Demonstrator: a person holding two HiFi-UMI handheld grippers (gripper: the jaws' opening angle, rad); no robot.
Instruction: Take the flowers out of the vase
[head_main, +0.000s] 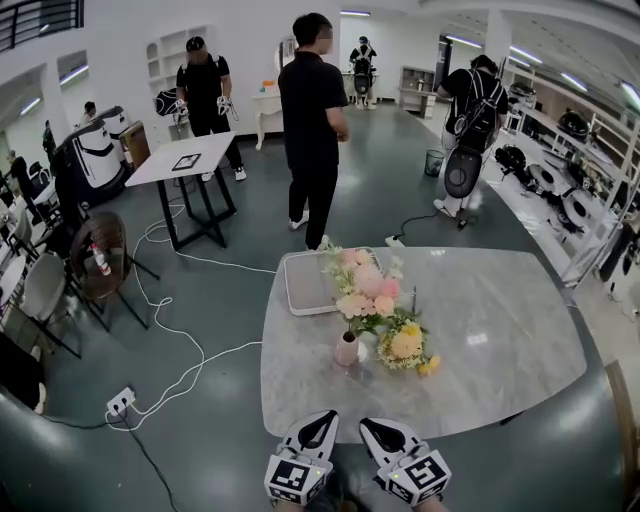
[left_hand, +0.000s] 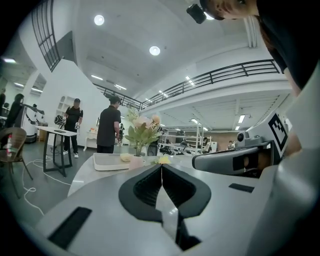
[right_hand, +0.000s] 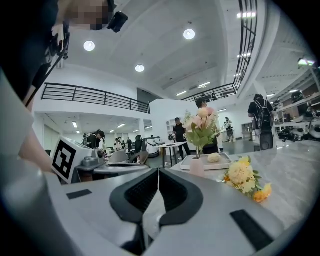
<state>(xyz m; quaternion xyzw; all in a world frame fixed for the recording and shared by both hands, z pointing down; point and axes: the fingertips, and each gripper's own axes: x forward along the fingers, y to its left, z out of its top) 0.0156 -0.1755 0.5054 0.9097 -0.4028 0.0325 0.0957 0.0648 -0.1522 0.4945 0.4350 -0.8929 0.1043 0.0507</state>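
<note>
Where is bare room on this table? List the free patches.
Free: the right half of the table, right of the yellow flowers; the near strip between the vase and the table edge. Crowded: centre-left, where tray, vase and flowers bunch together.

I am seeing an open stretch of table (head_main: 300, 400) between the left gripper (head_main: 320, 418), the right gripper (head_main: 374, 425) and the vase (head_main: 346, 350), so the near side is offering a straight way in. The yellow flowers (head_main: 405, 345) are lying just right of the vase, crowding that flank. The tray (head_main: 308, 283) is sitting behind and left of it. The pink blooms (head_main: 365, 285) are spreading wide above the vase. The table's right half is lying bare.
</note>
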